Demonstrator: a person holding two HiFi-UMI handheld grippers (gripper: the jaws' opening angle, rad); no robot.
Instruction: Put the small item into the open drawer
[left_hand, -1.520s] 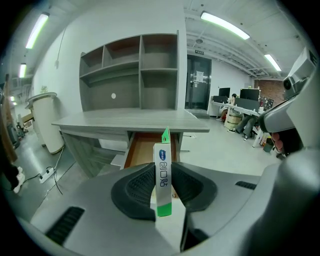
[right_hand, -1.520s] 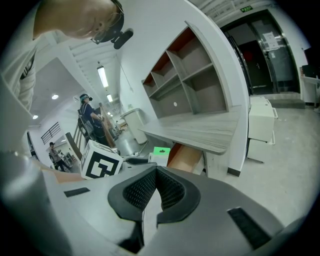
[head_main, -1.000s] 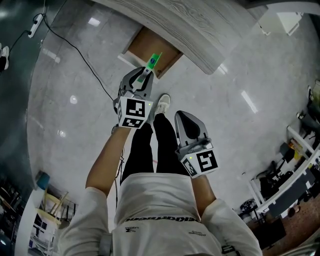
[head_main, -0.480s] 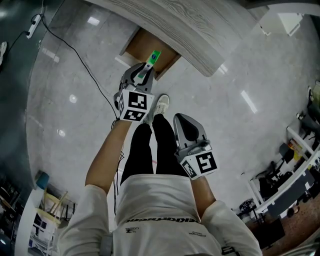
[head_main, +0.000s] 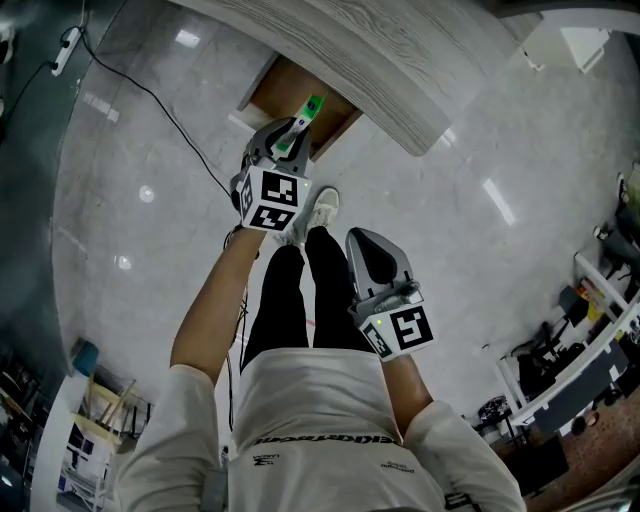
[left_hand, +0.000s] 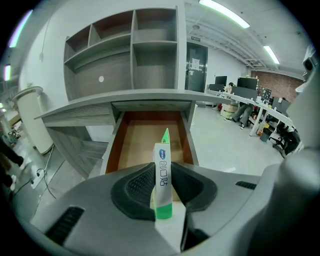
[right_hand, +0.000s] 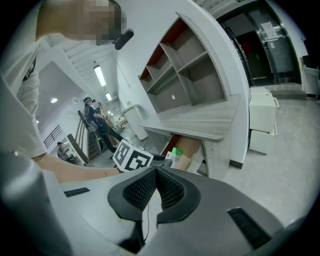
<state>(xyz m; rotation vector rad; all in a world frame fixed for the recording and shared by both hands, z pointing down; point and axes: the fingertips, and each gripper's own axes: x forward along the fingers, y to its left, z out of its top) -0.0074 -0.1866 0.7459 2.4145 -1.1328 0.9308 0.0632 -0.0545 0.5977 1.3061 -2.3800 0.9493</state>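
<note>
A small green-and-white box (left_hand: 162, 175) stands upright between the pads of my left gripper (left_hand: 162, 186), which is shut on it. In the head view the left gripper (head_main: 290, 138) holds the box (head_main: 306, 118) at the front edge of the open wooden drawer (head_main: 290, 95) under the grey desk (head_main: 380, 70). The drawer (left_hand: 150, 137) lies straight ahead in the left gripper view, and what shows of its floor is bare. My right gripper (head_main: 372, 262) hangs lower by the person's leg, its pads (right_hand: 170, 186) together with nothing between them.
Grey shelving (left_hand: 135, 55) rises above the desk. A black cable (head_main: 150, 95) runs across the glossy floor at the left. The person's legs and white shoe (head_main: 322, 208) stand just before the drawer. A white cabinet (right_hand: 262, 120) stands right of the desk.
My left gripper has moved forward and up with the box, from short of the drawer to its front edge. The right gripper has hardly moved.
</note>
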